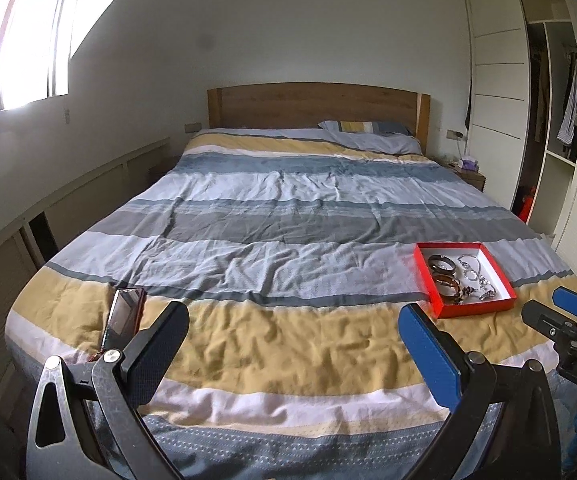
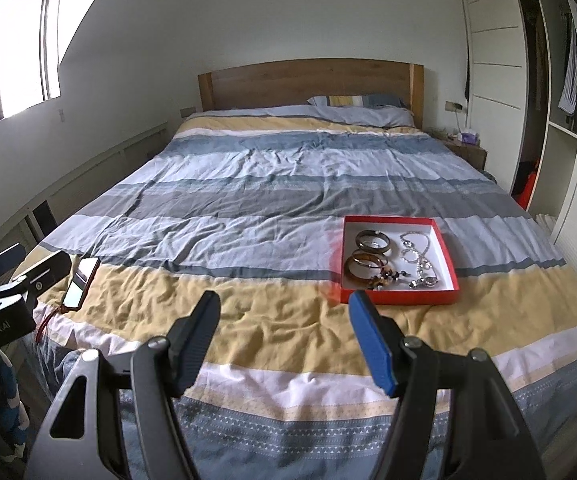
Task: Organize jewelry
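1. Red box [image 2: 398,298] sits on the bed's striped cover [image 2: 272,184], right side near the foot end, straddling the pale stripe and the yellow stripe. White inside, no lid on it.
2. Inside the box: dark bangles [image 2: 373,241] at the back left, brown bangles [image 2: 366,266] just in front of them, touching or overlapping.
3. Silver chains [image 2: 418,258] fill the right half of the box, tangled together; individual pieces too small to separate.
4. Small dark beaded piece [image 2: 384,278] lies at the front edge between the brown bangles and the chains.
5. Right gripper [image 2: 284,344] hovers over the yellow stripe at the foot of the bed, claw spread wide, nothing between the fingers. Its blue finger pad [image 2: 370,344] appears just in front of the box's near left corner, not touching it.
6. Left gripper [image 1: 294,356] is also over the foot end, further left, well apart from the box; claw spread wide, holding nothing.
7. Phone [image 1: 124,316] lies on the cover near the left edge, screen up, red cord trailing off it toward the foot end.
8. Beyond: pillow [image 2: 358,110] at the wooden headboard [image 2: 308,84], nightstand [image 2: 468,152] to the right, open wardrobe [image 2: 544,92] with hanging clothes, bright window [image 2: 12,52] on the left wall.
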